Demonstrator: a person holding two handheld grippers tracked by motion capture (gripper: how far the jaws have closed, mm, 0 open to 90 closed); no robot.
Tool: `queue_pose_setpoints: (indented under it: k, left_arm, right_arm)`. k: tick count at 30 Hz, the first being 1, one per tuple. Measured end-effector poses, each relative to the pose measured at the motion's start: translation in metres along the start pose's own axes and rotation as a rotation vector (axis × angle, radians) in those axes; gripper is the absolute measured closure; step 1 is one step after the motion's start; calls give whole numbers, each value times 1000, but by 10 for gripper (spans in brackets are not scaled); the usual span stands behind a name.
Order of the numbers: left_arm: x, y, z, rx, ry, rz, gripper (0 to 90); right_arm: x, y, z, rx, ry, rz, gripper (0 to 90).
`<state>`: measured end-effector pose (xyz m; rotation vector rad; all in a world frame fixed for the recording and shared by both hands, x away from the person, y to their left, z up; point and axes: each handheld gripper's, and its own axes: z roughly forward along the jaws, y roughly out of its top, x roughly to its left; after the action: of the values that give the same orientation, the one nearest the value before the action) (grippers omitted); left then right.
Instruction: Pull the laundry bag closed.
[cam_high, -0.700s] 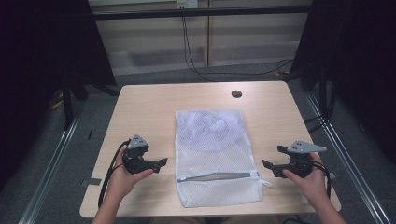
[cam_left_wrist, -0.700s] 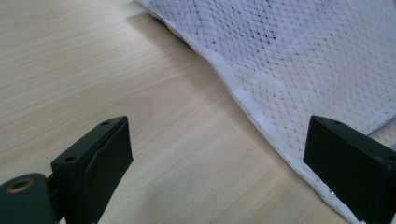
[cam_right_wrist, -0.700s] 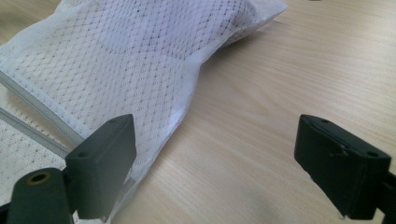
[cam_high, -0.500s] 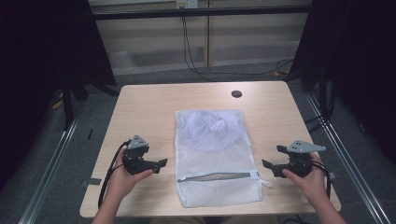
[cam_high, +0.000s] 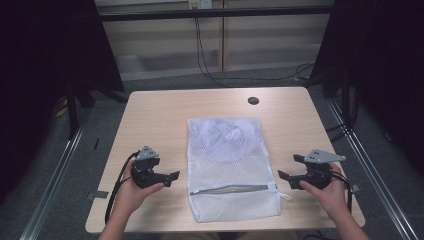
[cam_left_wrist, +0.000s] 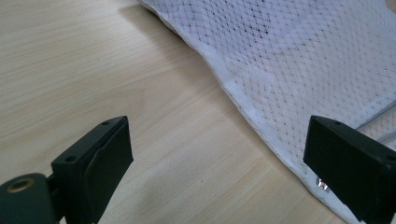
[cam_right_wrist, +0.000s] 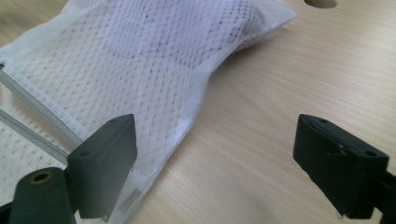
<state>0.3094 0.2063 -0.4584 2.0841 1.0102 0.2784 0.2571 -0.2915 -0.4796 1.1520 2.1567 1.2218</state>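
Note:
A white mesh laundry bag (cam_high: 229, 165) lies flat in the middle of the wooden table (cam_high: 160, 115), with something pale bunched inside its far half and a zipper (cam_high: 232, 189) running across its near end. My left gripper (cam_high: 172, 176) rests on the table just left of the bag, jaws open and pointing at its edge. My right gripper (cam_high: 283, 179) sits just right of the bag, also open and empty. In the left gripper view the bag (cam_left_wrist: 299, 70) lies ahead and to the right. In the right gripper view the bag (cam_right_wrist: 140, 70) lies ahead and to the left.
A small round hole (cam_high: 253, 100) sits near the table's far edge, seen too in the right gripper view as the hole (cam_right_wrist: 322, 3). Bare wood lies on both sides of the bag. Cables hang behind the table, and metal rails run along the floor at both sides.

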Motion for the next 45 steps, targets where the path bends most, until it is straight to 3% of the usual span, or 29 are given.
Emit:
queue_pose_setpoints:
  k: [3,8,10,16,20,35,39,45]
  left_arm:
    - [0,0,0,1,-1,2,75]
    - [0,-1,0,3,-1,0,75]
    - [0,-1,-1,5,0,3,75]
    - [1,-1,-3,-3,-1,-3,76]
    - [2,-1,-4,-3,-4,-7,76]
    - [0,-3,-4,14,-13,-1,80]
    - [0,-3,-4,11,-10,1,80]
    - [0,-3,-5,4,-7,-9,80]
  right_arm:
    - [3,4,-1,-17,12,-3,146]
    - [11,13,1,-52,47,51,163]
    - [13,15,2,-48,48,50,163]
    - [27,28,12,-26,78,0,183]
    - [43,38,21,1,107,-61,193]
    - [80,57,45,31,192,-86,214]
    - [95,63,58,24,244,-97,228]
    - [114,70,72,40,281,-116,232]
